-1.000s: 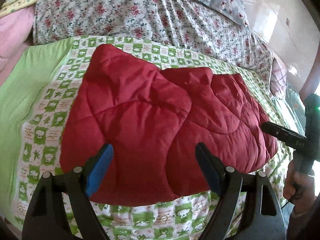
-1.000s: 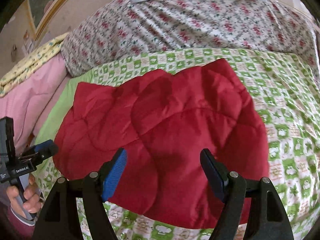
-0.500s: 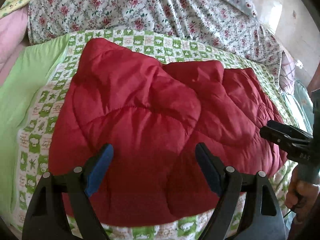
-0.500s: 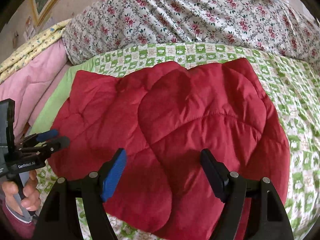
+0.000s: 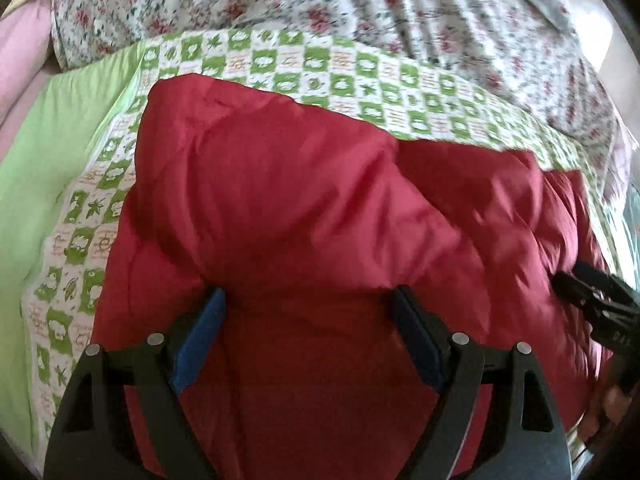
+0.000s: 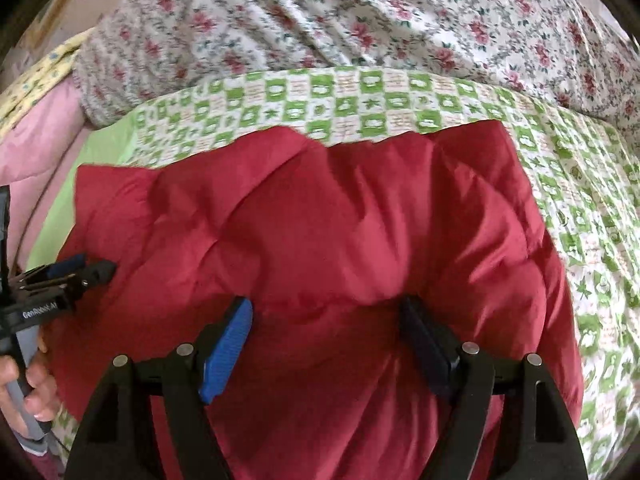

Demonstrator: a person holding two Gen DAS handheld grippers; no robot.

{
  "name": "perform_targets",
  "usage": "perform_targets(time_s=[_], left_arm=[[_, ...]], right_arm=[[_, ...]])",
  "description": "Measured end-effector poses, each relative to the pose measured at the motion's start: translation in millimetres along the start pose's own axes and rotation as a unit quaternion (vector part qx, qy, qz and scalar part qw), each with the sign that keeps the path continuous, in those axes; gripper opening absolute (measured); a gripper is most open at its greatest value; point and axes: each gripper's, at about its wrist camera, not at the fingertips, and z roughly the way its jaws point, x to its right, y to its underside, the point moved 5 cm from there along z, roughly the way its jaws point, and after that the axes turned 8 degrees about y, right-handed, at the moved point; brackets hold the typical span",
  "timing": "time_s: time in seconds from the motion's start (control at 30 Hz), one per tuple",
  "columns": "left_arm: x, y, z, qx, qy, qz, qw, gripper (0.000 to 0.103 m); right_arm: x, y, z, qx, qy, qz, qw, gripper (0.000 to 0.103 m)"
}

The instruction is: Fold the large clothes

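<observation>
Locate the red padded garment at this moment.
The red padded garment lies on the green checked quilt, filling the centre of both wrist views. The floral bedding is heaped behind it, and the left gripper and right gripper sit open at its near edge.

White "GenRobot.AI" lettering on the left tool's [image 6: 94, 270] black body — partial pale letters on the right tool [image 5: 576, 284], unreadable
</observation>
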Motion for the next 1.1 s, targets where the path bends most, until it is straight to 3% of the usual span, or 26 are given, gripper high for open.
perform_targets(time_s=[0.13, 0.53, 0.73, 0.9, 1.1], left_arm=[[-5.4, -10.0, 14.9, -0.006, -0.002, -0.01, 0.9999, 0.085], [-22.2, -33.6, 48.8, -0.006, -0.018, -0.033, 0.9993, 0.088], [-18.5, -20.2, 12.9, 0.012, 0.021, -0.035, 0.9991, 0.087], [-4.2, 13.6, -35.1, 0.034, 0.044, -0.016, 0.9983, 0.087], [16.0, 63.2, -67.4, 0.027, 0.079, 0.002, 0.9965, 0.087]], right_arm=[[13.5, -9.5, 15.0, -0.009, 0.006, 0.032, 0.999, 0.079], [40.2, -18.6, 43.4, -0.022, -0.027, 0.111, 0.993, 0.078], [41.2, -16.6, 46.3, -0.017, -0.028, 0.109, 0.994, 0.078], [41.8, -17.0, 46.3, -0.017, -0.029, 0.11, 0.993, 0.078], [41.0, -17.8, 43.2, -0.014, -0.031, 0.112, 0.993, 0.078]])
